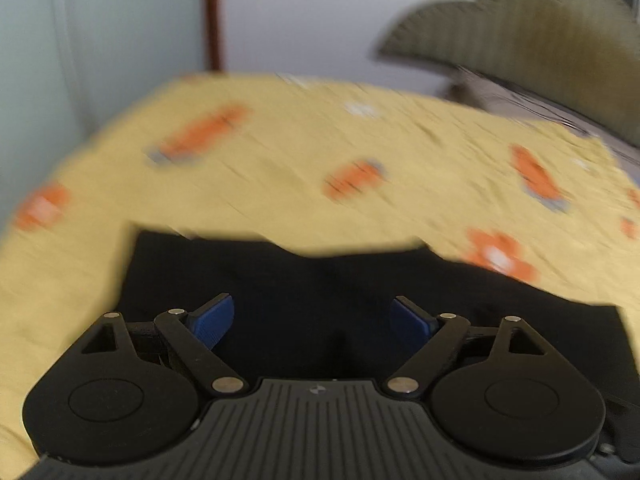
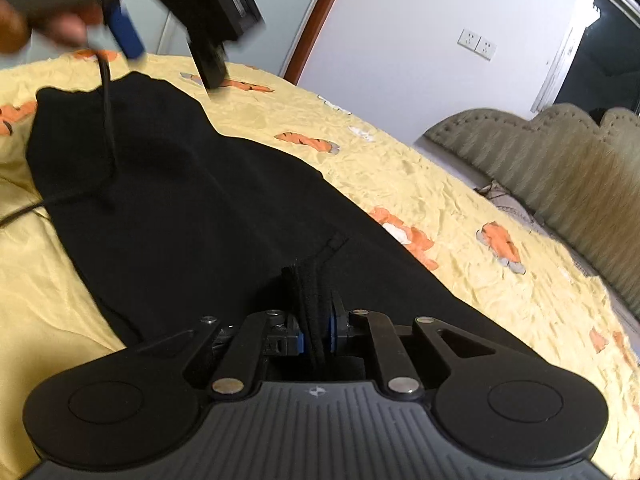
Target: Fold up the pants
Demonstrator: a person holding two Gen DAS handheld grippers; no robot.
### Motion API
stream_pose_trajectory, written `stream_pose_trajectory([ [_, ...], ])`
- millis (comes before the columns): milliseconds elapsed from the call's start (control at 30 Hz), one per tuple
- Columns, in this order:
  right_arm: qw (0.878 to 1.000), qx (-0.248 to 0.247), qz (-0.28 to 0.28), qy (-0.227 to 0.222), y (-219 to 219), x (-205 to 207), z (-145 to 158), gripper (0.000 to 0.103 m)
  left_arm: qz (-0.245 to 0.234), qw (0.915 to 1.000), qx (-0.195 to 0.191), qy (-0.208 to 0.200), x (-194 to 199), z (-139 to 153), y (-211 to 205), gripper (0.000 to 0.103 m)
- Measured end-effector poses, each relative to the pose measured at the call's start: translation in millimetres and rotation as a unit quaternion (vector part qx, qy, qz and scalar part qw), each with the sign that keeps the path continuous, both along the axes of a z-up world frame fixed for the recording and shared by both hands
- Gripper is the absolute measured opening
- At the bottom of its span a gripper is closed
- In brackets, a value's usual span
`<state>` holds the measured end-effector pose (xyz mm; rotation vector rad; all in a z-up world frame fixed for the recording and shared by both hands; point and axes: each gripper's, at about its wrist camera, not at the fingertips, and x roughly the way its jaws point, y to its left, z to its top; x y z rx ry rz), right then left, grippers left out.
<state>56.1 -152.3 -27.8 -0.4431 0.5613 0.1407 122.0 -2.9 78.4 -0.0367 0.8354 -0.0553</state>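
the black pants (image 2: 192, 208) are lying stretched out on the yellow sheet (image 2: 420, 184) of the bed, running from the right claw (image 2: 315, 336) away toward the left claw (image 2: 132, 40). the right claw is pinching a bunched edge of the pants between its blue pads (image 2: 333, 336), pressed tight on the cloth. the left claw (image 1: 312, 322) is hovering over the far end of the pants (image 1: 340, 304) with its fingers (image 1: 210, 320) spread wide and holding nothing.
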Motion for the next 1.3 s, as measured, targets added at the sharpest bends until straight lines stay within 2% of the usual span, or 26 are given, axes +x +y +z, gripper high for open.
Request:
stream_pose_trajectory([
  [33, 1.000, 0.007, 0.006, 0.004, 1.4, -4.8, 3.5, 0.014, -0.006, 0.9999, -0.010, 0.011, 0.7, -6.1, -2.8, 0.088],
  [100, 0.999, 0.023, 0.023, 0.012, 1.7, -9.6, 5.4, 0.017, -0.003, 1.0000, 0.000, 0.009, -1.4, -13.6, -6.4, 0.087],
  [167, 0.998, 0.034, 0.040, 0.015, 4.5, -16.7, 8.2, 0.023, 0.003, 0.9998, 0.019, -0.007, -6.2, -13.1, -7.6, 0.087],
  [267, 0.997, 0.057, 0.053, 0.018, 5.8, -21.0, 13.1, 0.023, -0.007, 0.9993, 0.020, -0.031, -14.0, -2.3, -4.1, 0.088],
  [400, 0.989, 0.139, 0.043, -0.019, -2.4, -21.3, 31.2, 0.023, -0.029, 0.9985, 0.011, -0.045, -16.6, 12.4, -1.5, 0.088],
  [500, 0.975, 0.218, 0.027, -0.017, -8.7, -8.2, 37.8, 0.023, -0.069, 0.9965, 0.011, -0.045, -21.3, 22.0, -8.4, 0.088],
  [567, 0.964, 0.260, 0.065, 0.001, -5.0, -1.9, 36.9, 0.023, -0.098, 0.9941, -0.004, -0.047, -29.3, 29.7, -11.6, 0.088],
  [667, 0.946, 0.296, 0.130, 0.027, 12.9, -2.7, 32.0, 0.023, -0.140, 0.9878, -0.051, -0.045, -38.9, 42.0, -16.2, 0.088],
  [767, 0.922, 0.321, 0.202, 0.072, 30.4, -10.8, 28.0, 0.023, -0.139, 0.9850, -0.089, -0.052, -42.3, 54.9, -16.5, 0.090],
  [867, 0.901, 0.330, 0.254, 0.122, 38.2, -20.8, 24.6, 0.023, -0.100, 0.9873, -0.092, -0.083, -43.1, 60.1, -17.0, 0.100],
  [900, 0.904, 0.328, 0.248, 0.116, 34.5, -24.5, 25.9, 0.023, -0.080, 0.9894, -0.079, -0.092, -41.7, 58.7, -17.9, 0.100],
  [933, 0.914, 0.324, 0.222, 0.104, 27.4, -26.4, 27.9, 0.023, -0.059, 0.9918, -0.057, -0.099, -41.2, 56.1, -20.3, 0.100],
  [1000, 0.929, 0.333, 0.134, 0.088, 1.5, -24.8, 35.7, 0.023, -0.031, 0.9935, -0.004, -0.110, -37.7, 45.7, -26.7, 0.100],
  [1067, 0.945, 0.321, 0.027, 0.057, -29.3, -23.7, 41.3, 0.023, -0.025, 0.9947, 0.030, -0.095, -30.8, 29.8, -35.0, 0.100],
  [1133, 0.965, 0.252, -0.057, 0.040, -46.8, -20.6, 38.7, 0.023, -0.038, 0.9965, 0.025, -0.070, -23.7, 14.0, -43.4, 0.100],
  [1167, 0.970, 0.226, -0.078, 0.048, -52.5, -17.5, 34.5, 0.023, -0.053, 0.9969, 0.016, -0.057, -20.5, 6.2, -49.4, 0.099],
  [1233, 0.972, 0.200, -0.097, 0.069, -57.3, -14.4, 24.3, 0.023, -0.081, 0.9960, 0.006, -0.037, -13.3, -8.4, -65.5, 0.097],
  [1300, 0.974, 0.192, -0.090, 0.082, -54.1, -17.2, 16.5, 0.023, -0.110, 0.9931, 0.022, -0.034, -9.2, -20.5, -86.7, 0.095],
])
